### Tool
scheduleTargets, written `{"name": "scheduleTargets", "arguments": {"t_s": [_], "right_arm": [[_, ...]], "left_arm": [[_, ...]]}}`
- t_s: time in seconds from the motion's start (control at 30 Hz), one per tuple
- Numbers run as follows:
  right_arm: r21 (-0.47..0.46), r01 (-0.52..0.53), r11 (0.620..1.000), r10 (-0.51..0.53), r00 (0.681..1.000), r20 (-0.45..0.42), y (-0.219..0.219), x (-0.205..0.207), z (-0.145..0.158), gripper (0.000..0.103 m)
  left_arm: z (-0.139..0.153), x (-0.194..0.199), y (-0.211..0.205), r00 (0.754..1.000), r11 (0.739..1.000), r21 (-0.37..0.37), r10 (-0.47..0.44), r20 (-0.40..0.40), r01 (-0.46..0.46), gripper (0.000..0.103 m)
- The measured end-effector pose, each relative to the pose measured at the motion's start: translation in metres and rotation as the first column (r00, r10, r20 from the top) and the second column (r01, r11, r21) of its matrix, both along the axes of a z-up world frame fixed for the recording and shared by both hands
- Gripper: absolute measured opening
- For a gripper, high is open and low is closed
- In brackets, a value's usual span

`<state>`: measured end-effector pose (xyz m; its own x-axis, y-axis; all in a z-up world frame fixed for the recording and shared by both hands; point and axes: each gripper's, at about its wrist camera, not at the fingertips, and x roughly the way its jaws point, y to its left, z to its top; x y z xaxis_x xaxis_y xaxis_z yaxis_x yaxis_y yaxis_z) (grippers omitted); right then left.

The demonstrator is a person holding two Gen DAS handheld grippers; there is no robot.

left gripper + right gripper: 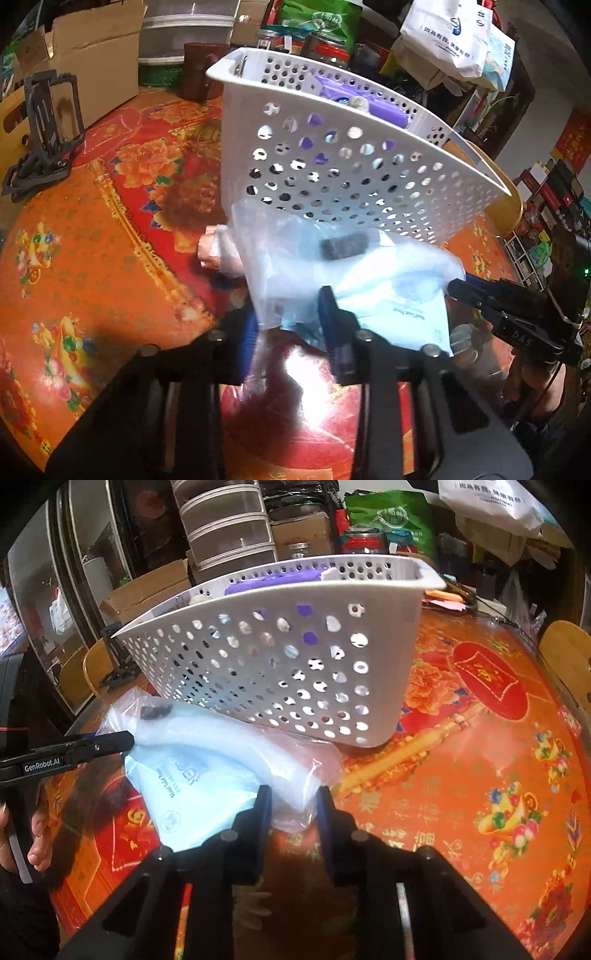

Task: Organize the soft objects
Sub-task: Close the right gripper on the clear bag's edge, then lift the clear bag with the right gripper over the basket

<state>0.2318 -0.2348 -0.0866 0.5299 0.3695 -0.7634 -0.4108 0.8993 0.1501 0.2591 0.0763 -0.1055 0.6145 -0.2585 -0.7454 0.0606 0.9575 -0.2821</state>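
Observation:
A clear plastic bag point(354, 280) point(207, 760) with a pale blue soft item inside lies on the floral tablecloth, right against the front of a white perforated basket point(332, 166) point(277, 664). A purple pack point(362, 99) point(273, 581) sits in the basket. My left gripper point(291, 321) point(125, 740) is shut on the bag's near edge, the film bunched between its blue pads. My right gripper point(293, 805) point(456, 286) is shut on the bag's other corner. Both point down at the table.
A pinkish item point(210, 251) pokes out from under the bag's left side. A black folding stand point(48, 122) and cardboard box point(92, 55) stand at the back left. Stacked clear drawers point(229, 524), jars and bags crowd behind the basket. A wooden chair back point(569, 653) is at the right.

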Motion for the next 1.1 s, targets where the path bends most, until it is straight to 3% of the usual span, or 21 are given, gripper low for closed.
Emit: {"name": "scheduleTargets", "arguments": {"t_s": [0.23, 0.6, 1.1], "right_arm": [[-0.006, -0.011, 1.000, 0.011, 0.999, 0.038, 0.000, -0.013, 0.005, 0.015], [0.005, -0.012, 1.000, 0.012, 0.995, 0.104, -0.002, -0.032, 0.021, 0.010], [0.033, -0.034, 0.999, 0.026, 0.975, 0.222, -0.006, -0.066, 0.073, 0.008]], "left_arm": [[0.007, -0.012, -0.003, 0.999, 1.000, 0.006, -0.009, 0.042, 0.009, 0.014], [0.021, -0.036, -0.006, 0.994, 1.000, 0.014, -0.018, 0.109, 0.017, 0.012], [0.078, -0.084, -0.006, 0.968, 1.000, 0.006, -0.015, 0.250, 0.013, 0.012]]}}
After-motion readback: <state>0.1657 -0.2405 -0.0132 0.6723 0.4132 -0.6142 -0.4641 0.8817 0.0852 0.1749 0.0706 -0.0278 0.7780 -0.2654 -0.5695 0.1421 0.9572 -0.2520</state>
